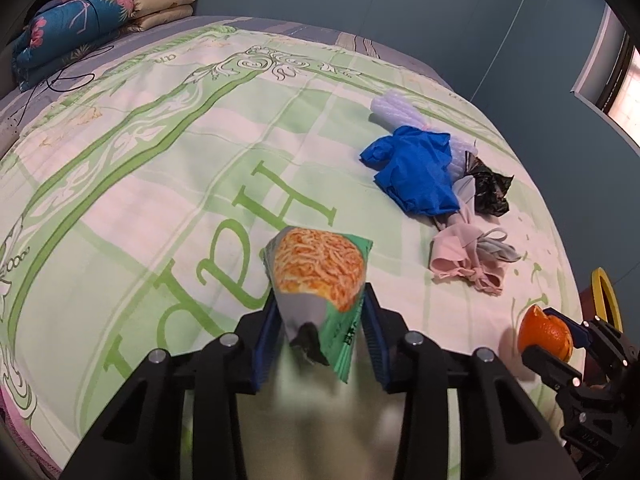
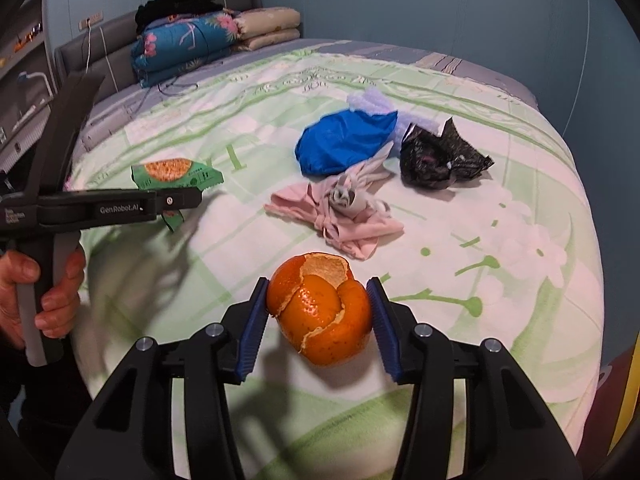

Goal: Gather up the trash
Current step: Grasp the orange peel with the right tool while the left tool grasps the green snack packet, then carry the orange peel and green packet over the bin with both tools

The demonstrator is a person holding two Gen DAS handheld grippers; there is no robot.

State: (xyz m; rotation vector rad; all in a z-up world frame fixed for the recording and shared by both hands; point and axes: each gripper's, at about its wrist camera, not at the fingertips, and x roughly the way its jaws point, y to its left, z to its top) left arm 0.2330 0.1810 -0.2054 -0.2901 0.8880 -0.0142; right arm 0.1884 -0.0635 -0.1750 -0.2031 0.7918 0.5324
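Though both loads are light, they handle differently: the wrapper is thin, crinkly and slippery, best pinched across its crumpled lower end, while the peel is a hollow, crushable shell needing a gentle squeeze at its widest. Left gripper fingers stand narrow, clamping the wrapper above the bed; right gripper fingers stand wider, pressing the peel's sides.

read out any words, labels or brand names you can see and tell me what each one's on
"GenRobot.AI": side of the left gripper.
Large green letters, "H" and "P" clear, the rest cut off: bedspread.
Small print on the green snack packet: too blurred to read.
Small white print at the left gripper's hinge: too small.
Orange peel in the right gripper: no text.
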